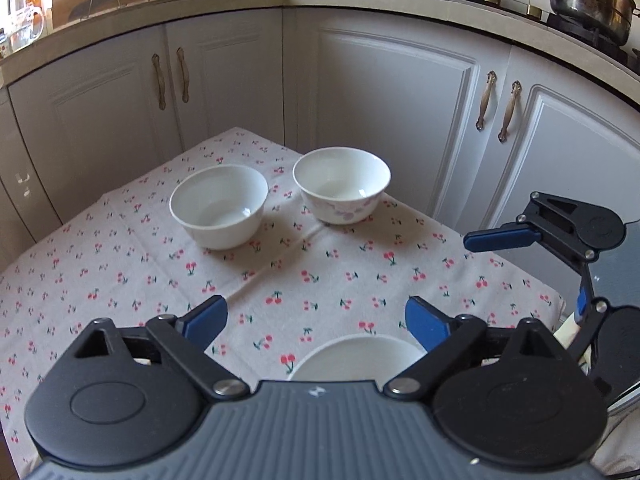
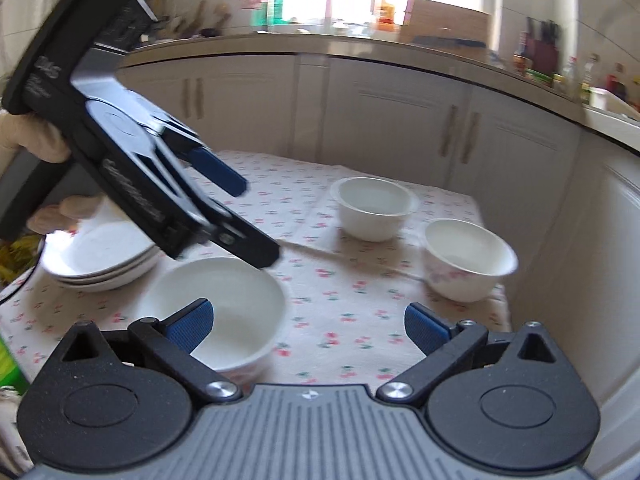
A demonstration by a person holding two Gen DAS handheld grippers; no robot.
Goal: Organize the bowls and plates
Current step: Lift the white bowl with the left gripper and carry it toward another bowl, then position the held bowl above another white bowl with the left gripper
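- Blue-padded fingers of the left gripper (image 1: 316, 320) stand spread wide and hold nothing above the cherry-print tablecloth (image 1: 120, 280).
- Just below and between them shows the rim of a large white ceramic bowl (image 1: 356, 358).
- Ahead of them stand a plain white round bowl (image 1: 219, 206) and, beside it to the right, a white bowl with pink flower print (image 1: 341, 185), close but apart.
- Fingers of the right gripper (image 2: 308, 326) also gape, empty; its left finger (image 2: 190, 326) overlaps the large bowl.
- Left of that bowl sits a stack of shallow white plates (image 2: 100, 256).
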